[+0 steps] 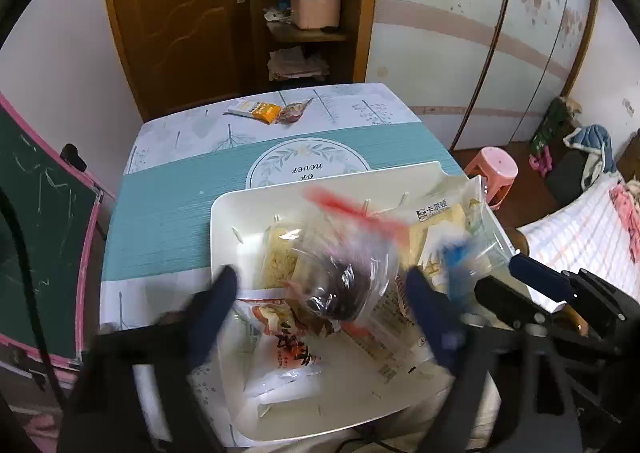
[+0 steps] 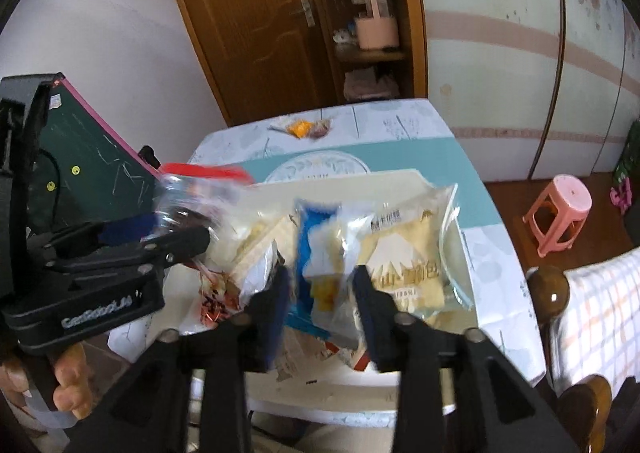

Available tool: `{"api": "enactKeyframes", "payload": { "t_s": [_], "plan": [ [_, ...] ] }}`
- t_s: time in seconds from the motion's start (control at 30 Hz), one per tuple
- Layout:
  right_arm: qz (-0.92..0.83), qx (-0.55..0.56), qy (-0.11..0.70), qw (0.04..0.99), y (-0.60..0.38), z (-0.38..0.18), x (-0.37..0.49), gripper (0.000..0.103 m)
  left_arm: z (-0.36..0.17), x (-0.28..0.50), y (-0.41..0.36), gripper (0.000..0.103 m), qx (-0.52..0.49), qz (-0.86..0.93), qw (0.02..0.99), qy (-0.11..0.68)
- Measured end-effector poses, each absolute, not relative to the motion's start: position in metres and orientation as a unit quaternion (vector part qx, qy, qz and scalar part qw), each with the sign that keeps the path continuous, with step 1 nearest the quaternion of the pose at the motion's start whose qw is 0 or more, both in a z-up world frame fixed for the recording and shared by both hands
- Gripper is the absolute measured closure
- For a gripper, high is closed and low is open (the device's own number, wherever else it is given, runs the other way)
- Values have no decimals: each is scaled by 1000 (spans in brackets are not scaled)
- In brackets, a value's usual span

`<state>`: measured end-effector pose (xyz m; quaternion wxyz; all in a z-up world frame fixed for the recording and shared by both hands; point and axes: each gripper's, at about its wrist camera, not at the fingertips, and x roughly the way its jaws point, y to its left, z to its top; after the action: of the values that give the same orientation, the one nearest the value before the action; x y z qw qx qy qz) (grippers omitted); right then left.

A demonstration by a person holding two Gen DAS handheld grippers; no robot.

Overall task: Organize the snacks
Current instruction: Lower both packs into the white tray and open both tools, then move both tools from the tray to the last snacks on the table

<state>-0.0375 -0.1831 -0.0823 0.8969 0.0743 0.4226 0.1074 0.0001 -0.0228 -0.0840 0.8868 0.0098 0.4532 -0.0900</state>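
A white tray [image 1: 224, 213] at the table's near edge holds several snack packets. My left gripper [image 1: 324, 293] stands wide open above it. A blurred clear bag [image 1: 344, 273] with a red strip and dark contents lies between its fingers, untouched by the pads. My right gripper [image 2: 322, 289] is partly open. A blurred blue-and-white packet [image 2: 320, 253] sits between its fingers, with a gap on each side. A bread packet [image 2: 404, 253] with a mountain print lies just to its right. An orange box [image 1: 256, 111] and a small wrapped snack [image 1: 294, 113] lie at the far table edge.
A green chalkboard [image 1: 40, 213] with a pink frame leans left of the table. A pink stool [image 2: 560, 209] stands on the floor to the right. A bed [image 2: 592, 313] with a chequered cover and round wooden posts is close on the right. A hand [image 2: 68, 385] holds the left gripper.
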Motion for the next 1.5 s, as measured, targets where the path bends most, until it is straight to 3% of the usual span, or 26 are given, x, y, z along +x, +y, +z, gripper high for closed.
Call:
{"api": "enactKeyframes", "payload": {
  "t_s": [0.03, 0.23, 1.27, 1.5],
  "plan": [
    [106, 77, 420, 898, -184, -81, -39, 51, -83, -1, -21, 10, 5, -89, 888, 451],
    [101, 72, 411, 903, -183, -76, -44, 48, -89, 3, -15, 9, -5, -87, 884, 459],
    [96, 30, 456, 884, -153, -102, 11, 48, -111, 59, 4, 9, 1, -73, 887, 457],
    [107, 6, 451, 886, -149, -87, 23, 48, -88, 76, 17, 9, 7, -62, 897, 437]
  ]
}}
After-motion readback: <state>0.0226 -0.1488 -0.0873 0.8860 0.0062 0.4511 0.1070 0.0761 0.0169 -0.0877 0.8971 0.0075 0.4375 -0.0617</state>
